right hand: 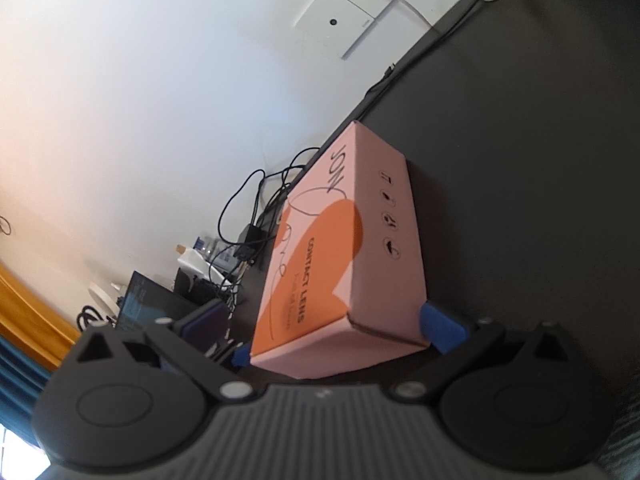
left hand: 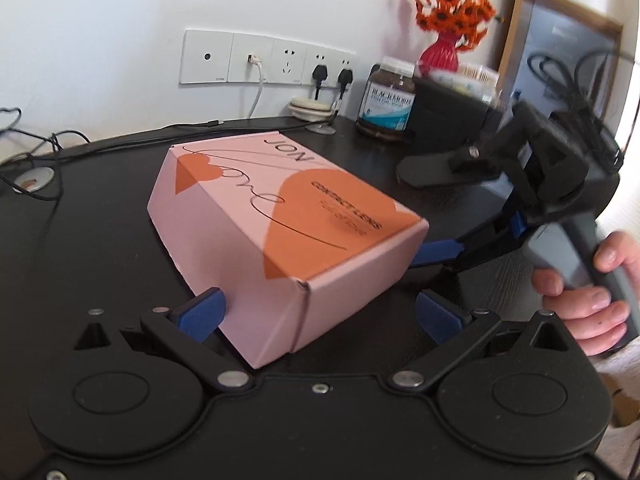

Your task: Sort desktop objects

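The pink box (left hand: 276,224) lies on the dark desk (left hand: 100,208). The left tool (left hand: 320,312) gapes wide around its near corner; the right tool (right hand: 340,328) straddles its end, fingers spread, gripping nothing.

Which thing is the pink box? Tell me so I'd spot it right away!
Look at the black desk under the white wall sockets. In its middle lies the pink box, flat, with big orange hearts and "CONTACT LENS" printed on its lid. Nothing else there is pink cardboard; the jar behind it is dark.

The orange flowers (left hand: 454,4) are blurred, and the jar (left hand: 387,94) label's small print is unreadable.
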A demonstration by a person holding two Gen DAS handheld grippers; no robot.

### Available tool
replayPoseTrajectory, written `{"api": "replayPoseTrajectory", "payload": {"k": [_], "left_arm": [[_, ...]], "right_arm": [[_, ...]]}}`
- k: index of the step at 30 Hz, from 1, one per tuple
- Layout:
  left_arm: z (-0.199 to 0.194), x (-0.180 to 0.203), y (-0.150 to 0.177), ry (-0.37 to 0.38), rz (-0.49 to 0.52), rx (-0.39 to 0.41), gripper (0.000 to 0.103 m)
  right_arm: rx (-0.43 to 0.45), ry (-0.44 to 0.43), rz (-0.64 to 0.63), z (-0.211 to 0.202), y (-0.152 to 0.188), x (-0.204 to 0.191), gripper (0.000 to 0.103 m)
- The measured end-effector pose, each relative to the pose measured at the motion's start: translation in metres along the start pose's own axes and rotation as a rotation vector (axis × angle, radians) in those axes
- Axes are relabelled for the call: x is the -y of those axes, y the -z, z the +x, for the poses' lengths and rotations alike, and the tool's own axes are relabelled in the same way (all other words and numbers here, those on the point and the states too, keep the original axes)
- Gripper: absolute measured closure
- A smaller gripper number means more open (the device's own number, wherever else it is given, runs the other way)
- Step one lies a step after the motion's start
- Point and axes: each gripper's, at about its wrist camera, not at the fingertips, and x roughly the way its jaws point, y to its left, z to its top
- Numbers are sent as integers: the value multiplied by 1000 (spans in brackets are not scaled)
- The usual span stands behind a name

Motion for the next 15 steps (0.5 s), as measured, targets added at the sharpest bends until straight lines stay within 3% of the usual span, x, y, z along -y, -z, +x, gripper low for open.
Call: {"api": "replayPoseTrajectory", "payload": {"k": [4,10,15], "left_arm": [[-2,20,8,-70,58,-14,0],[4,22,7,-98,-2,-44,0],[8,27,6,-134,15,-59,0]], "right_arm": [[8,2,-3,-2,1,-2,1],[63,15,-61,-6,-3,-16,1],[68,33,-75,-6,-2,-19,1]]}}
